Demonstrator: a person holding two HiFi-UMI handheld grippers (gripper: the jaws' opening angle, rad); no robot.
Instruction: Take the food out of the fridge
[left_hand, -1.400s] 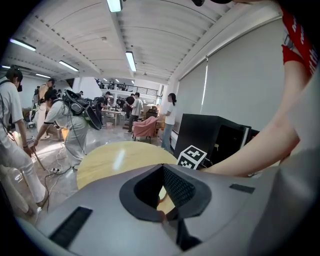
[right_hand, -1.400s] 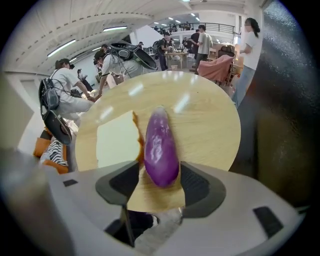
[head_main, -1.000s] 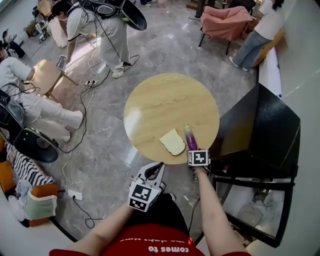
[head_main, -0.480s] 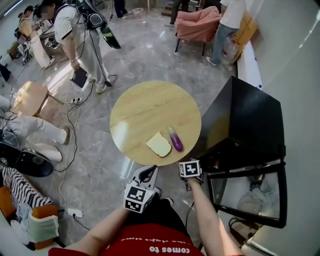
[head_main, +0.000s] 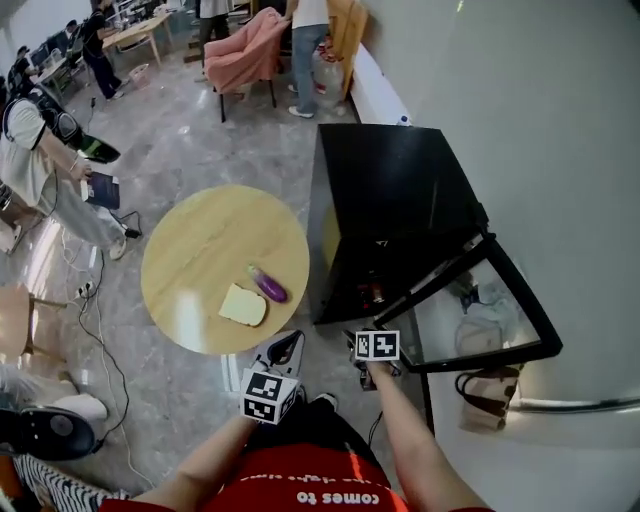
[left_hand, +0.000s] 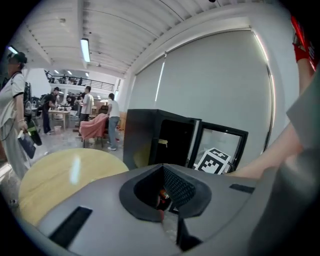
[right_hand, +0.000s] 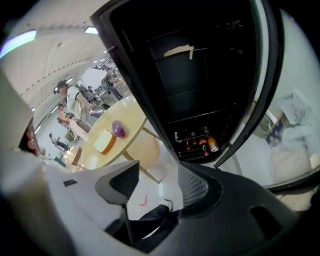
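We aim the wide, empty right gripper (right_hand: 157, 189) at the orange food (right_hand: 212, 144) in the fridge (right_hand: 200, 100) ahead of its fingers (right_hand: 193, 187), while the left gripper (left_hand: 167, 194) is closed on nothing.

Round wooden table (head_main: 190, 250), pink armchair (head_main: 250, 45) well beyond the table, person in white (head_main: 25, 150) standing left of the table

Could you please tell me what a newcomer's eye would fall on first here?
The black fridge at right, its glass door swung open toward the person, stands out first. Left of it, a round wooden table carries a bread slice and a purple eggplant.
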